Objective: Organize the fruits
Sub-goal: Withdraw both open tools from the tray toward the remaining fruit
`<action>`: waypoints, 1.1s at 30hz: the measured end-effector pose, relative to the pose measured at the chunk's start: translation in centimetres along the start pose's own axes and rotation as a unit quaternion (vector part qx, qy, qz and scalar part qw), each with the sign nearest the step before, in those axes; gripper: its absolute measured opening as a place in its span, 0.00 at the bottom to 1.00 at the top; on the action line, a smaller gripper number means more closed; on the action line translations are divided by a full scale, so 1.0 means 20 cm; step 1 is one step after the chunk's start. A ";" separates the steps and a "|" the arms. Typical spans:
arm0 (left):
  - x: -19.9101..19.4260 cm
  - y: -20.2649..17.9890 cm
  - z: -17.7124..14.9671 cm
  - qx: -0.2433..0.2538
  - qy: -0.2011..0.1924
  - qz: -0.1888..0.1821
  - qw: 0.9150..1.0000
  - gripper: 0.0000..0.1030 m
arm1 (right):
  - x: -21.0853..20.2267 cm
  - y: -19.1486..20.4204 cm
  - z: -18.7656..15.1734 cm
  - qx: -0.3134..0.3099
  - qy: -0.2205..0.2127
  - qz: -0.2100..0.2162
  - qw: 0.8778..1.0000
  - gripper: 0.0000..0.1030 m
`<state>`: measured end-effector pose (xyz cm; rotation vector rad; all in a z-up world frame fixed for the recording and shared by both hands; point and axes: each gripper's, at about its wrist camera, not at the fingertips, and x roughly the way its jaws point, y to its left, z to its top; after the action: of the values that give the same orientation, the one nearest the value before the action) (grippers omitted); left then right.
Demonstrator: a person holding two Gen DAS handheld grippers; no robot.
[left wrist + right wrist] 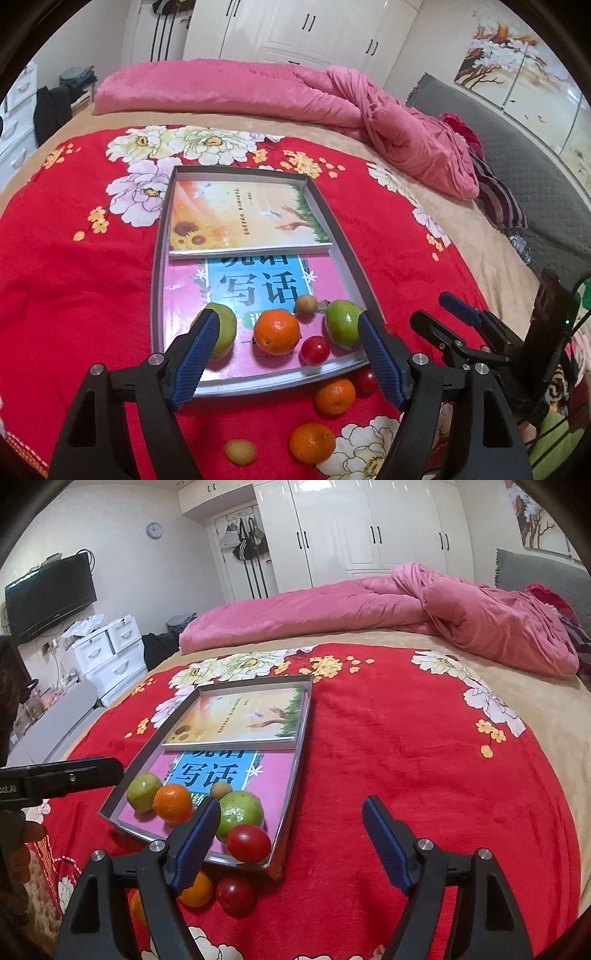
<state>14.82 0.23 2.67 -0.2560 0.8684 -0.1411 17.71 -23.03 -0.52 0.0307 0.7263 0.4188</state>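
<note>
Left wrist view: left tongs [286, 354] spread wide, gripping nothing, hovering over the near end of the tray [334, 218] on the bed. Tray holds two books, sunflower book [243, 218] at far end, pink-and-blue book [258, 288] nearer, so fruit sits on the book cover, likely just a flat surface to collect on. Inside tray: green fruit [225, 332] at left, orange [277, 330], small brown fruit [306, 305], second green fruit [341, 326], red tomato [314, 350]. Loose on the red flowered blanket [74, 295] just outside the tray's near edge: orange [334, 396], red fruit [364, 380], another orange [312, 442], small yellowish fruit [241, 451]. Job looks about half done, those four seem left to go in. Right tongs [290, 840] also open and empty, hanging beside the tray's right corner; the loose orange [197, 890] is partly hidden behind the left finger. Tray rim is what stands in the way, fruit must be lifted over it. Round fruit may roll on the slick cover. Pink quilt [406, 602] well apart, no obstacle.
</note>
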 end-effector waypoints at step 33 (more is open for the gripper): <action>-0.13 0.09 0.00 -0.012 -0.016 0.004 1.000 0.76 | -0.06 0.02 0.02 -0.005 -0.026 0.004 1.000 0.88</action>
<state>13.15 2.57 4.01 -0.2760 0.8388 -0.1184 17.09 -23.05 0.68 0.0351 0.6736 0.4278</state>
